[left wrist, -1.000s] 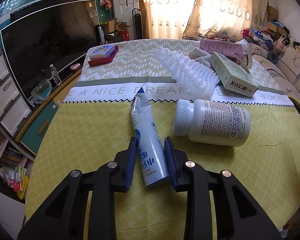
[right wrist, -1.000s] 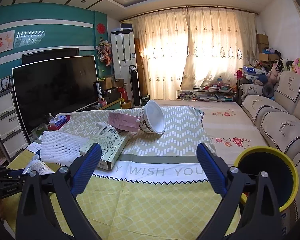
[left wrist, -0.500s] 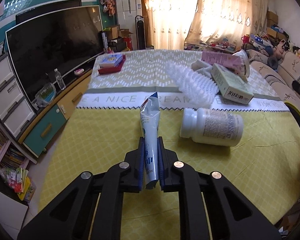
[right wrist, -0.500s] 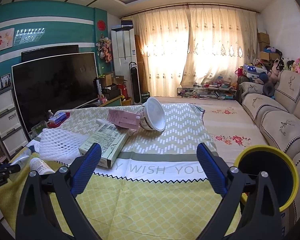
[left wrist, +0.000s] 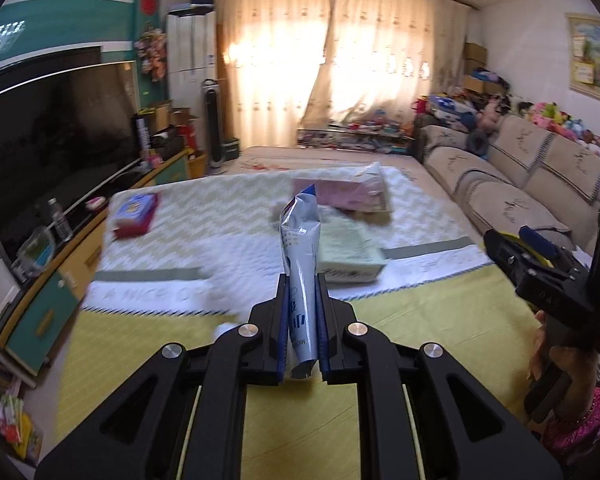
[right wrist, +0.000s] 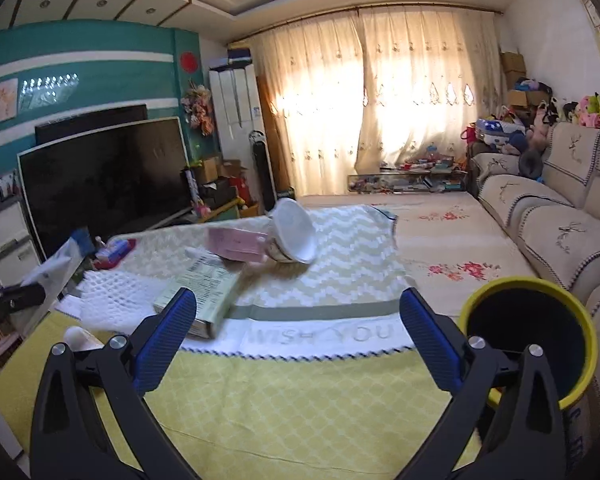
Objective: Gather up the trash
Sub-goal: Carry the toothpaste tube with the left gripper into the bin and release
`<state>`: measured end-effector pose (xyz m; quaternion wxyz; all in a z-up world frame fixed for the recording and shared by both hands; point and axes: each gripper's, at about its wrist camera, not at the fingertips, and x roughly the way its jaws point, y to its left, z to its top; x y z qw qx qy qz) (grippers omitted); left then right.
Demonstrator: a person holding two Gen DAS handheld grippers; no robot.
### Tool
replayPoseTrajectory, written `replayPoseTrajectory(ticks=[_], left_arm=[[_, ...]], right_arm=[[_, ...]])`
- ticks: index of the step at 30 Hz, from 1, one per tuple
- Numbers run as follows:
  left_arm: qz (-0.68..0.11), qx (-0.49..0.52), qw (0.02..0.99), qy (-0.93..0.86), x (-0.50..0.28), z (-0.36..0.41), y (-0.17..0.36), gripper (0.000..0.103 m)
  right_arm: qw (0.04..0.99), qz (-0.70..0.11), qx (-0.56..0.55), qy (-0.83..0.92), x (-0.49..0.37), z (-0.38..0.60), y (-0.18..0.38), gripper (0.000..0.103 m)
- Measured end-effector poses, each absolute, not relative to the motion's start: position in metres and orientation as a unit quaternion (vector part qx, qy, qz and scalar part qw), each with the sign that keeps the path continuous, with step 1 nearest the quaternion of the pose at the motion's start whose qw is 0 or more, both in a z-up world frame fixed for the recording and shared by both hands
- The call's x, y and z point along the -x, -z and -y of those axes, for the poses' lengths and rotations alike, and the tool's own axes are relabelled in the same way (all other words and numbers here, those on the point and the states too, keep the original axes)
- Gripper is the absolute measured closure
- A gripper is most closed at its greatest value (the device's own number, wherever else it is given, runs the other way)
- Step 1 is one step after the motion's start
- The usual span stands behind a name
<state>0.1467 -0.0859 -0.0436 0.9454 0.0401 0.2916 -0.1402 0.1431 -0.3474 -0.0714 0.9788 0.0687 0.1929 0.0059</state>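
Note:
My left gripper (left wrist: 302, 280) is shut on a crumpled silver-blue tube (left wrist: 300, 236), which it holds upright, clear of the yellow tablecloth (left wrist: 420, 320). In the right wrist view the tube (right wrist: 56, 268) hangs at the far left. My right gripper (right wrist: 298, 294) stands wide over the table; its jaws are opening and nothing is between them. A yellow-rimmed bin (right wrist: 524, 284) stands just right of it. On the table lie a green box (right wrist: 204, 292), a pink box (right wrist: 236, 244), a tipped white cup (right wrist: 296, 236), white foam netting (right wrist: 116, 296) and a white bottle (right wrist: 80, 338).
A red and blue box (left wrist: 134, 214) lies at the table's far left. A television (right wrist: 104, 176) stands along the left wall and a sofa (right wrist: 548, 224) along the right. A person's hand (left wrist: 572, 376) grips the right gripper's handle.
The left jaws closed on the tube and lifted it off the cloth, swinging to the right. The right gripper stayed in place and its jaws widened slightly.

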Motion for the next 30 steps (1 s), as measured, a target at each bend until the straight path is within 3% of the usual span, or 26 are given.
replayPoseTrajectory(ticks=[14, 24, 27, 29, 30], left_arm=[[-0.309, -0.114, 0.871, 0.365, -0.191, 0.311, 0.054, 0.090], [-0.358, -0.161, 0.804, 0.447, -0.209, 0.475, 0.091, 0.086], [-0.377, -0.164, 0.794, 0.447, -0.214, 0.501, 0.104, 0.072], [-0.381, -0.165, 0.795, 0.443, -0.216, 0.511, 0.110, 0.045], [-0.379, -0.164, 0.798, 0.439, -0.217, 0.515, 0.110, 0.040]], right_arm=[[0.967, -0.143, -0.084, 0.193, -0.074, 0.500, 0.043, 0.006], [0.952, -0.145, -0.086, 0.255, -0.048, 0.555, 0.044, 0.006], [0.948, -0.149, -0.091, 0.266, -0.048, 0.565, 0.047, 0.006], [0.946, -0.151, -0.093, 0.270, -0.046, 0.569, 0.049, 0.006], [0.946, -0.152, -0.093, 0.271, -0.048, 0.570, 0.049, 0.006]])
